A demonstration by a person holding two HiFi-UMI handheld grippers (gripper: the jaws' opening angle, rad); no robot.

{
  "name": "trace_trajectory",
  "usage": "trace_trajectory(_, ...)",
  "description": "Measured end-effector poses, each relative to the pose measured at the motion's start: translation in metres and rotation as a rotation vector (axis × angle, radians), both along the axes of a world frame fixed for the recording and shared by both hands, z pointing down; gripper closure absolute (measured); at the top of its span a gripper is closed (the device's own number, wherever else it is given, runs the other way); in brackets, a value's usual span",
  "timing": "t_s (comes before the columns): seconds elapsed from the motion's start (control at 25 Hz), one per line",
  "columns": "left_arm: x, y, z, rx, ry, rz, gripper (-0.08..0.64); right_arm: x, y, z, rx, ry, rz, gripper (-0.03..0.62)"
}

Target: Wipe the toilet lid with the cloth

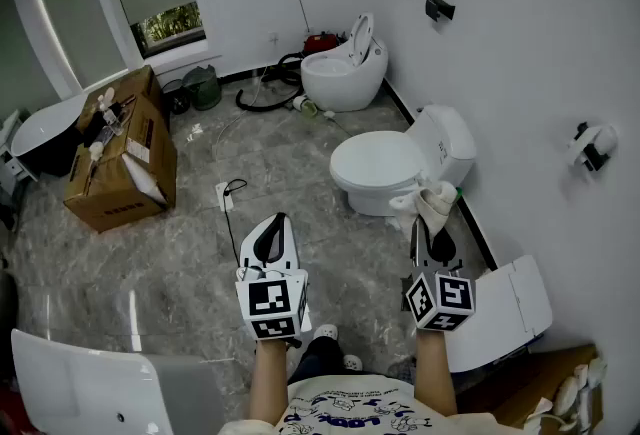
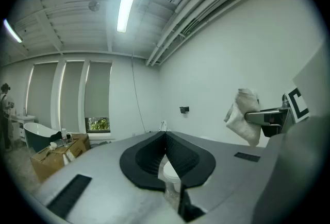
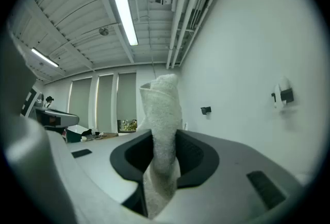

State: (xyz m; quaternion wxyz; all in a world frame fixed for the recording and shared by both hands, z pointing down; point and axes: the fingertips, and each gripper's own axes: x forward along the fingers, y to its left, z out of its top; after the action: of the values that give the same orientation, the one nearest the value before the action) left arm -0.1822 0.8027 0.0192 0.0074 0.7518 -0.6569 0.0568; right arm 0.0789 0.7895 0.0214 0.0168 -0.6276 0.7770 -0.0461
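A white toilet (image 1: 385, 168) with its lid down stands against the right wall, ahead of me. The white cloth (image 1: 430, 205) hangs bunched from my right gripper (image 1: 430, 226), which is shut on it just in front of the toilet's near right side. In the right gripper view the cloth (image 3: 162, 135) stands up between the two dark pads. My left gripper (image 1: 277, 220) is shut with nothing in it, held over the floor left of the toilet. The left gripper view has the cloth (image 2: 245, 115) off to its right and the toilet (image 2: 167, 170) low behind the closed jaws.
A second toilet (image 1: 345, 68) with a raised lid and a black hose (image 1: 265, 93) stand at the back. Left of me are a cardboard box (image 1: 120, 148) and a bathtub (image 1: 40, 128). A white panel (image 1: 510, 308) lies by the right wall. A power strip (image 1: 226, 195) lies on the floor.
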Motion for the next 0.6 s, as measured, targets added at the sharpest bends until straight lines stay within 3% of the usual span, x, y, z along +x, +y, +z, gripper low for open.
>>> trace_trajectory(0.6, -0.014, -0.034, 0.006, -0.039, 0.022, -0.006, 0.557, -0.007, -0.032, 0.010, -0.007, 0.002, 0.029, 0.495)
